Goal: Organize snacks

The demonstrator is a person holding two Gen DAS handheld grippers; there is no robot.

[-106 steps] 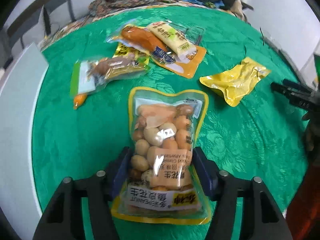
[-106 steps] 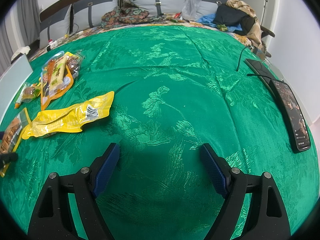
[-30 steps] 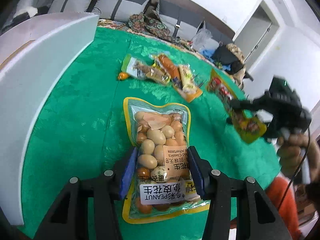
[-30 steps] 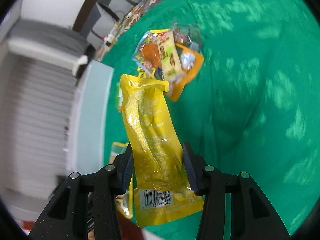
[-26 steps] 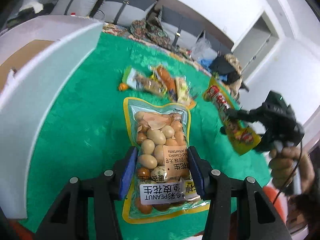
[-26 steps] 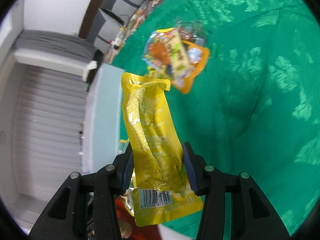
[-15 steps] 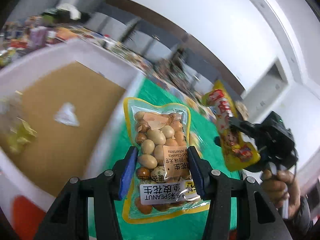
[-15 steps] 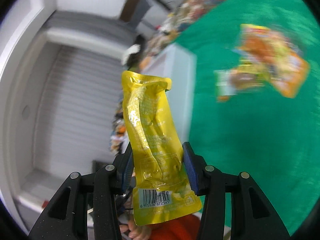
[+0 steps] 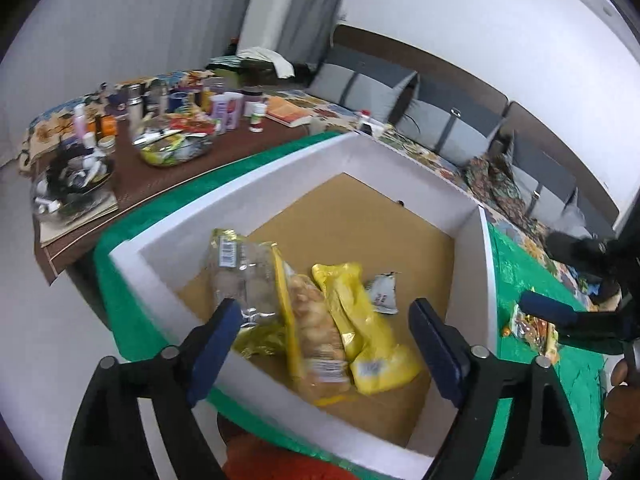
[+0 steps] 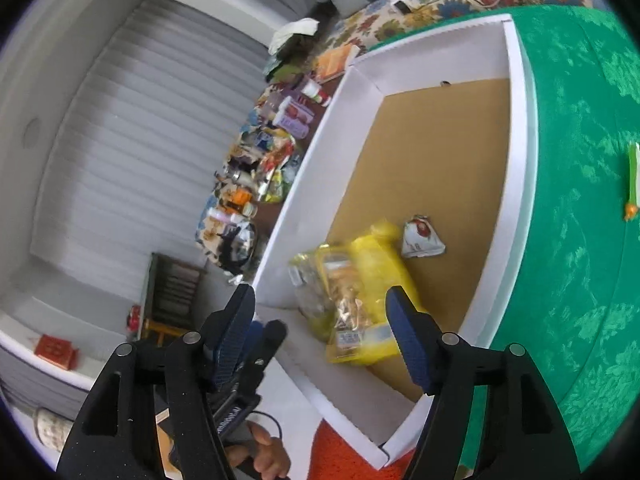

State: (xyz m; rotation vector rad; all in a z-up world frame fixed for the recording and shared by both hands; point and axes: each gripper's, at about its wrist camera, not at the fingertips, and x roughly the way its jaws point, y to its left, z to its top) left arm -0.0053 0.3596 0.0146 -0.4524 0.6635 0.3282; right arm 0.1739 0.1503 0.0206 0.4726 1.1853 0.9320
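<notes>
Both packs have left the tongs and now lie in the box: peanuts beside yellow pouch. Left tongs and right tongs just spread, empty. More snacks wait on the green desk.

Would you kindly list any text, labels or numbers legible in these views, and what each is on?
None can be read.
Peanut bag: label blurred.
Yellow pouch: print blurred.
Clear packet: barcode, digits too small.
Small white sachet: red mark, illegible.
Bottles on side table: labels too small.
</notes>
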